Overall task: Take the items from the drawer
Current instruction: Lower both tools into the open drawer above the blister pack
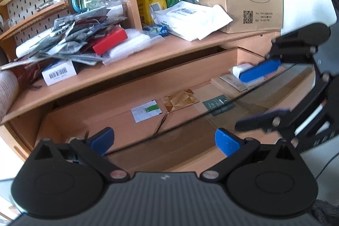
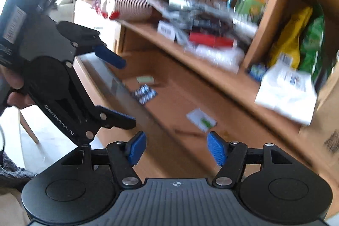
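Above the open drawer (image 1: 148, 86), both my left gripper (image 1: 164, 141) and right gripper (image 2: 177, 148) hover with jaws open and empty, at the reach-in step; next, lower onto the white-green sachet (image 1: 146, 111) lying flat on the drawer floor

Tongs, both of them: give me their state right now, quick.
Left tongs: open, holding nothing, over the drawer.
Right tongs: open, holding nothing.
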The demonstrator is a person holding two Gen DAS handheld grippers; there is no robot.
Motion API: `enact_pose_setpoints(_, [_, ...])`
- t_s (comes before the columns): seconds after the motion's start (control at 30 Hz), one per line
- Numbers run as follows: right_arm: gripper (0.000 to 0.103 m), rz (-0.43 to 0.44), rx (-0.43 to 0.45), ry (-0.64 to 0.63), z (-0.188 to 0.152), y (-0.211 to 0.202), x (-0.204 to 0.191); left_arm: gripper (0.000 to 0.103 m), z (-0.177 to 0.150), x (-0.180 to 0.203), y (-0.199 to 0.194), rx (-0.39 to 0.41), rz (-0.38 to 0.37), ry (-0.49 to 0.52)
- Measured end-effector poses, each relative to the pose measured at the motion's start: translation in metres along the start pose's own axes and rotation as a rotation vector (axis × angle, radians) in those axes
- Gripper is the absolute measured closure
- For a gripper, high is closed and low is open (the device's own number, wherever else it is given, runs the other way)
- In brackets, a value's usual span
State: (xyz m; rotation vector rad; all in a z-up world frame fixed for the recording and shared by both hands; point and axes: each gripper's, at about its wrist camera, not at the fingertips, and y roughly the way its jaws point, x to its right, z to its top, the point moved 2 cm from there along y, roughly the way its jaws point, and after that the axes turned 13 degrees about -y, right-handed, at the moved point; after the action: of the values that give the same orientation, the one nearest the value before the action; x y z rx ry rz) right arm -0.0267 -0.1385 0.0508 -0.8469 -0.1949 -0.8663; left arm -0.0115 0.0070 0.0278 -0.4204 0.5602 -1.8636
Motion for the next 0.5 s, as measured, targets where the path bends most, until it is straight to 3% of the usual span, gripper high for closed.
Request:
enact_pose_setpoints(0.2, [0.039,0.068,0.027,-0.062,0.039,0.003,0.036,0.0,0.044,-0.021,-0.008,-0.008,0.02,0.084])
enact_pose_setpoints(0.5, [0.039,0.312,-0.066,-0.092,0.073,0.082,0.049,0.0,0.081,-0.085,0.035,-0.231,0.079,-0.03])
